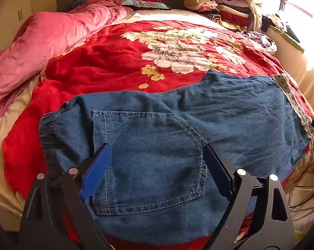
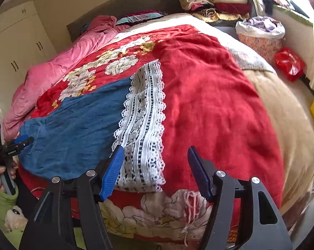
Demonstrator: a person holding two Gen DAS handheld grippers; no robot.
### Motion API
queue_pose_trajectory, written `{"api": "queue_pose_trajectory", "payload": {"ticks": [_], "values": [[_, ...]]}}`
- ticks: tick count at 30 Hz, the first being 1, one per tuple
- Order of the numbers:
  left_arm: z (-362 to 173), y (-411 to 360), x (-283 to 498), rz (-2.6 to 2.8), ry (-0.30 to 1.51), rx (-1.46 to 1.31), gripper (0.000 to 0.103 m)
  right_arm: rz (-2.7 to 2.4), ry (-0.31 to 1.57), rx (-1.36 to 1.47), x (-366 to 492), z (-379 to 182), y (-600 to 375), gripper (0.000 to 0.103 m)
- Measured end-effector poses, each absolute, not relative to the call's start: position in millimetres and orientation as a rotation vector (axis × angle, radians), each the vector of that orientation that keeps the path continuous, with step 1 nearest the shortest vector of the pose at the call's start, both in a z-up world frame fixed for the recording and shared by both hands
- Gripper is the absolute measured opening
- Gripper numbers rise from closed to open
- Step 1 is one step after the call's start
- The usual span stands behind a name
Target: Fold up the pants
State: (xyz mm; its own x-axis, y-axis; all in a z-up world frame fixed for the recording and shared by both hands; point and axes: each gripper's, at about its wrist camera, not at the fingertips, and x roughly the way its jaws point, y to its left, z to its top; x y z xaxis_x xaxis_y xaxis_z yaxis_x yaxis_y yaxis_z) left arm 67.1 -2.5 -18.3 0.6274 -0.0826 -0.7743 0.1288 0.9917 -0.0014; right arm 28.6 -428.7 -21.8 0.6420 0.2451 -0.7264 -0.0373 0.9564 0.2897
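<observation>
Left tool (image 1: pixel 157 152) wide open over denim pants (image 1: pixel 157 156) — right tool (image 2: pixel 155 154) open above lace hem (image 2: pixel 142 125), nothing gripped

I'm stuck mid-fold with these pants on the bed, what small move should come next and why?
Probably bring the right gripper down onto the lace hem and close on it. The denim pants lie flat, folded lengthwise on the red floral blanket, both grippers open and holding nothing, so the hem end is free to carry toward the waistband.

Matt blue denim pants (image 1: pixel 157 145) with white lace hem (image 2: pixel 142 125) on fuzzy red blanket (image 2: pixel 209 104).
</observation>
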Motion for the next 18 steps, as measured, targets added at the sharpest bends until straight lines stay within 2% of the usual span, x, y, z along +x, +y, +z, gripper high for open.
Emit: {"api": "queue_pose_trajectory", "payload": {"ticks": [1,4,5,6,11,18], "values": [[-20,-2,67,-0.109,0.887,0.066,0.082,0.177,0.875,0.285,29,-27,-428,0.061],[-26,-2,68,-0.091,0.898,0.091,0.082,0.233,0.905,0.337,29,-41,-417,0.040],[-28,-2,68,-0.086,0.902,0.092,0.082,0.242,0.907,0.318,29,-42,-411,0.028],[-29,0,68,-0.085,0.907,0.089,0.082,0.253,0.910,0.293,28,-40,-406,0.025],[-28,5,67,-0.095,0.912,0.071,0.082,0.179,0.900,0.154,14,-22,-406,0.021],[-32,7,69,-0.114,0.923,0.057,0.082,0.149,0.947,0.146,12,-48,-406,0.023]]}}
